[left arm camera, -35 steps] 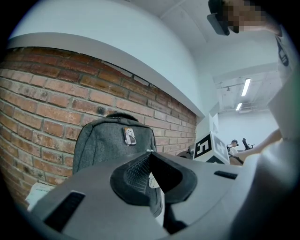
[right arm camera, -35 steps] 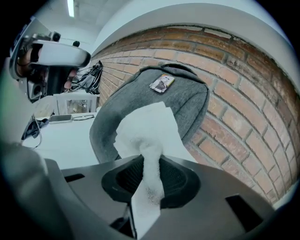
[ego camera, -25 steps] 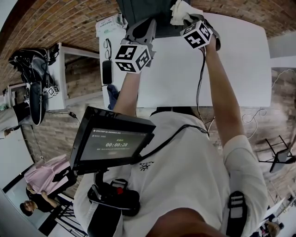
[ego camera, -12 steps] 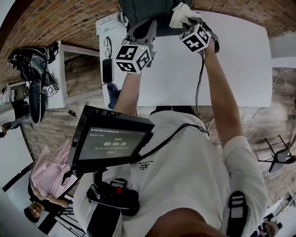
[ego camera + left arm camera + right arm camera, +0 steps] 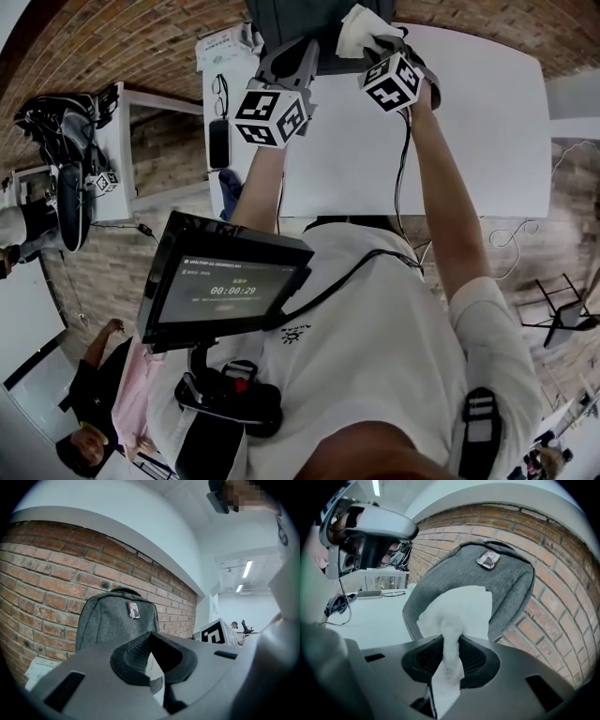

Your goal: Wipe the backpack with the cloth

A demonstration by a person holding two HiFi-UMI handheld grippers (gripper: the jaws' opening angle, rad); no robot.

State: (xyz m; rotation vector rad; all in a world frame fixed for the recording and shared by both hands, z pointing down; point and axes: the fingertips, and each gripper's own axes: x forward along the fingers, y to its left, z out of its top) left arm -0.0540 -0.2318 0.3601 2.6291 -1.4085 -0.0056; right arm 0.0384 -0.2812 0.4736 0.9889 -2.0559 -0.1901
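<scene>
Cloth [image 5: 459,606] leftward on backpack [image 5: 511,585] (tag [image 5: 488,559] gripper-view only)

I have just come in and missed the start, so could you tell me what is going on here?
A person is wiping a grey backpack that stands upright against a brick wall on a white table. The right gripper is clamped on a white cloth, whose loose end is spread over the backpack's front. The left gripper points level at the backpack from nearby; whether it grips anything is unclear.
</scene>
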